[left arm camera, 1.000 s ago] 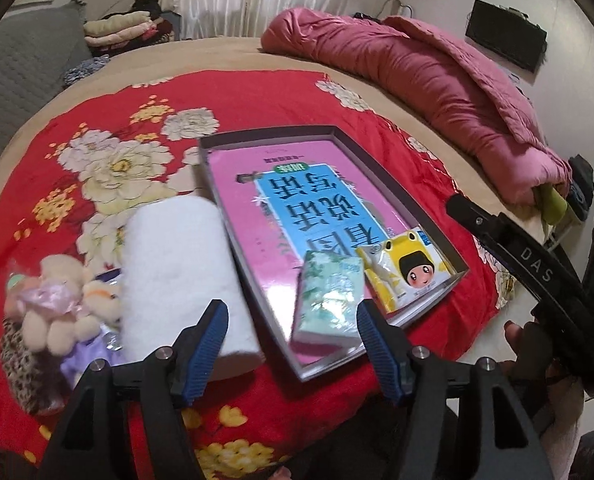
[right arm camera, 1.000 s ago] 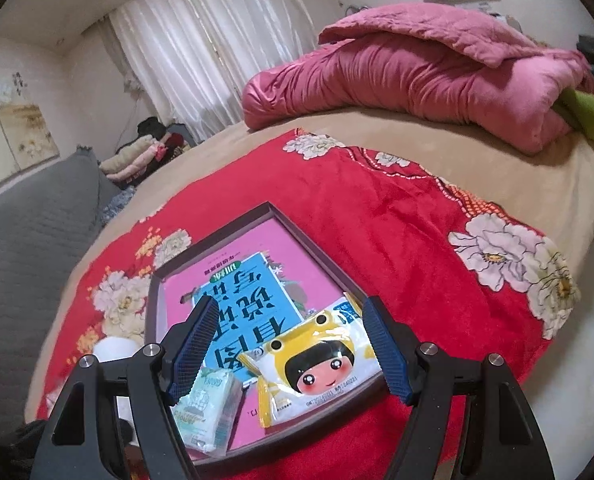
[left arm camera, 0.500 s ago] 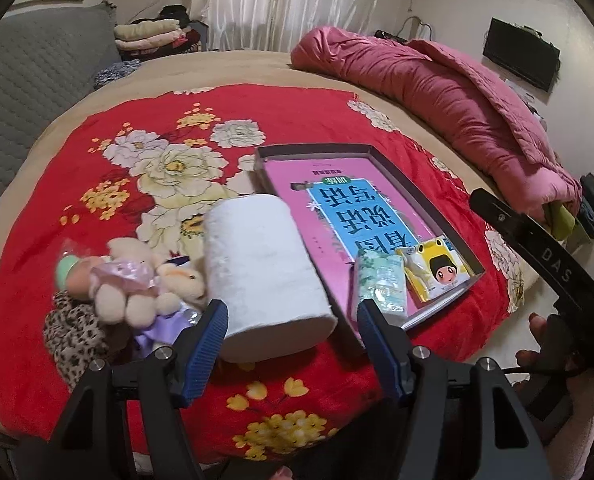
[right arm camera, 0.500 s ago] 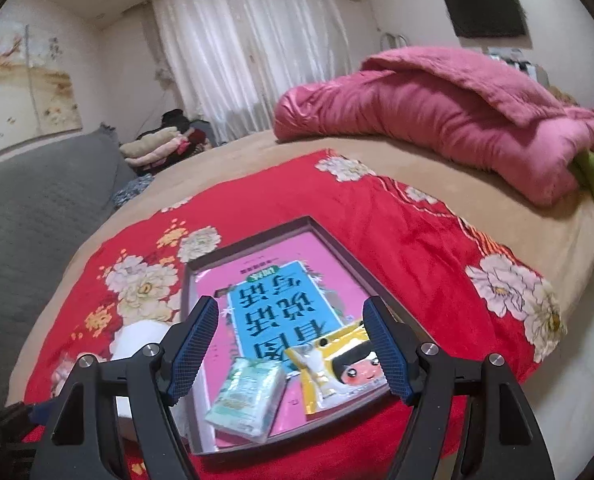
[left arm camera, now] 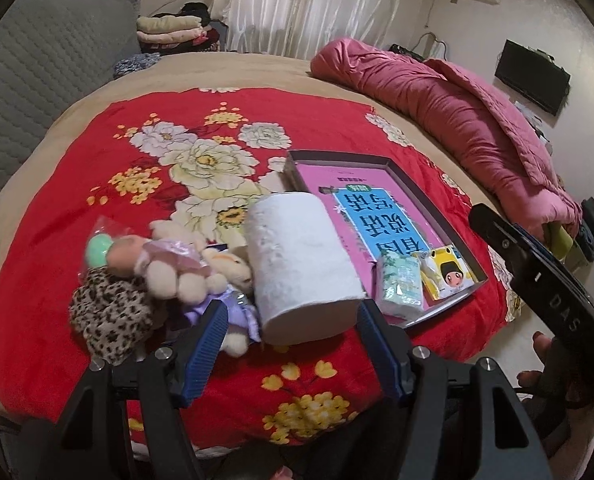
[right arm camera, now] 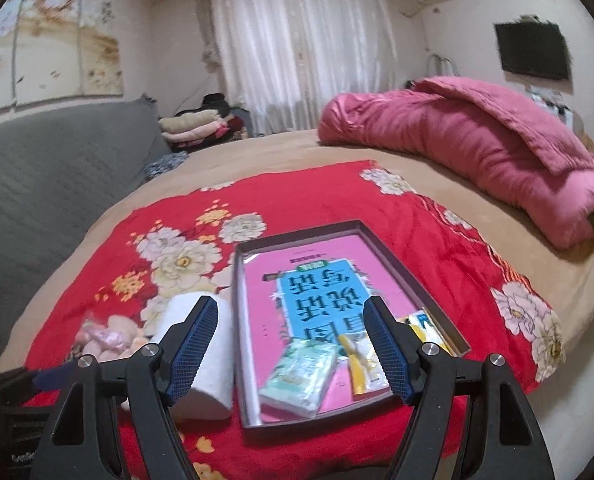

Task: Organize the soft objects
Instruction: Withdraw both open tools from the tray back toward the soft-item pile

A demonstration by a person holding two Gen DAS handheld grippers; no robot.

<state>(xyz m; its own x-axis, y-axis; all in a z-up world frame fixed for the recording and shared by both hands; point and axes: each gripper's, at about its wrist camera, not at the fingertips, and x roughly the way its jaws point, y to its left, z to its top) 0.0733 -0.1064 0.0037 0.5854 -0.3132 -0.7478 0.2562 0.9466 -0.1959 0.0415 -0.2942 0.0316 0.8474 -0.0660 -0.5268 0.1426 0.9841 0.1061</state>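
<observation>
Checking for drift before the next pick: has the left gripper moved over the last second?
Yes. The left gripper has pulled back and swung left: it framed the tray before and now frames the toilet paper roll.

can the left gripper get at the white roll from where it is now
Probably yes. The left gripper is open and empty, and the white roll lies on its side on the red blanket straight ahead of the jaws. The plush toys press against its left side and may crowd one jaw.
</observation>
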